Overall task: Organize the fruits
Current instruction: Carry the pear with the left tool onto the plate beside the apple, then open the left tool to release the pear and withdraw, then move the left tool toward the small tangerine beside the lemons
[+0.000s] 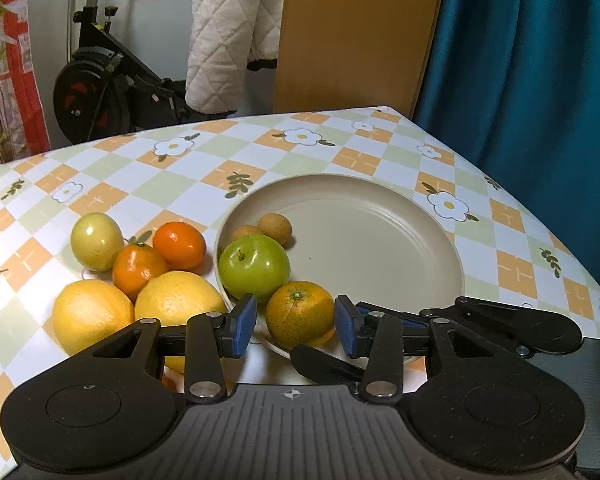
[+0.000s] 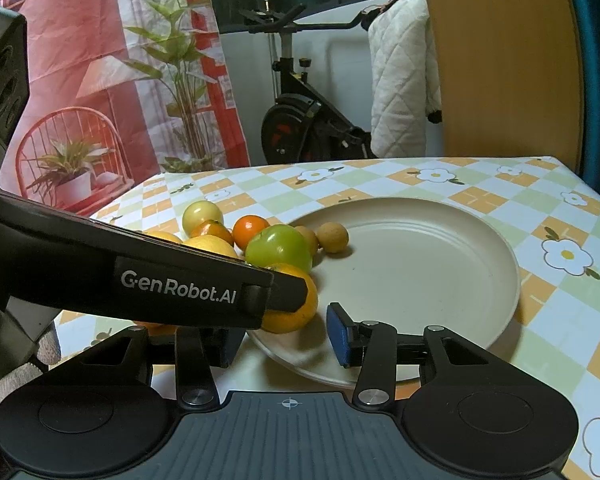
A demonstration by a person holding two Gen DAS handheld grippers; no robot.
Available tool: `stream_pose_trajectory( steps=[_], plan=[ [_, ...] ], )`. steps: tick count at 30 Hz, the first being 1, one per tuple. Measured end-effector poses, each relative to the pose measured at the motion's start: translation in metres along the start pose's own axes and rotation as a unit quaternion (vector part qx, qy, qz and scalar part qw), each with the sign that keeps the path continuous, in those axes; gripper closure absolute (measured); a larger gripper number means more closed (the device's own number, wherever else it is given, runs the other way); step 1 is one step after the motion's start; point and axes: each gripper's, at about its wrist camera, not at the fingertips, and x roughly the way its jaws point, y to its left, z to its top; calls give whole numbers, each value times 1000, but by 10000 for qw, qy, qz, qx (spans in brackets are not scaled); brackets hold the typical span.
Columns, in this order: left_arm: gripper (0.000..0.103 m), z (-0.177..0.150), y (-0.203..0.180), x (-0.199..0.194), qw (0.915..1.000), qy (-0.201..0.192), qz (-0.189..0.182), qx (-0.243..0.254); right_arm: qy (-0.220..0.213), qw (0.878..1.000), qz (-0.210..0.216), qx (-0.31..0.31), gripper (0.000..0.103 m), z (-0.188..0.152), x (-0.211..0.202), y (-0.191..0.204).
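Observation:
My left gripper (image 1: pixel 295 320) is open around a green-tinged orange (image 1: pixel 300 312) that rests on the near rim of the beige plate (image 1: pixel 380 240); its blue pads stand just off the peel. A green apple (image 1: pixel 254 266) and two small brown fruits (image 1: pixel 274 229) lie at the plate's left side. Left of the plate, on the cloth, sit two large yellow citrus (image 1: pixel 92 316), two small oranges (image 1: pixel 179 245) and a yellow-green fruit (image 1: pixel 97 242). My right gripper (image 2: pixel 285 340) hangs open over the plate's near rim (image 2: pixel 340 376) with nothing between its pads. The same orange (image 2: pixel 296 312) lies just beyond, half hidden by the left gripper's black housing (image 2: pixel 172 276).
The table wears a checked cloth with flowers (image 1: pixel 300 136); its far edge and right corner are close behind the plate. Beyond stand an exercise bike (image 1: pixel 100 92), a white quilted cloth (image 1: pixel 228 40), a wooden panel (image 1: pixel 352 32) and a teal curtain (image 1: pixel 520 60).

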Motion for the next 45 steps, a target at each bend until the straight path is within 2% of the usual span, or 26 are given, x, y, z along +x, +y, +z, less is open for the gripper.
stream_pose_trajectory(
  steps=[6,13,27,33,40,45],
  plan=[
    [56,1,2,-3,9997,-122,199,57,-19,10000,-11,19,62,0,-1,0],
    [55,3,3,-2,9994,-216,266,56,-25,10000,-9,-1,62,0,-1,-1],
    [56,-1,15,-16,9990,-199,-74,-382,-60,10000,-40,-47,62,0,-2,-2],
    [56,-5,34,-34,9966,-355,-96,-734,-106,9999,-86,-95,62,0,-5,0],
    [57,-14,73,-57,9884,-589,148,-1390,-210,9995,-51,-211,62,3,-11,6],
    [58,-20,94,-68,9836,-706,345,-1621,-203,9992,-18,-347,65,3,-13,14]
  ],
)
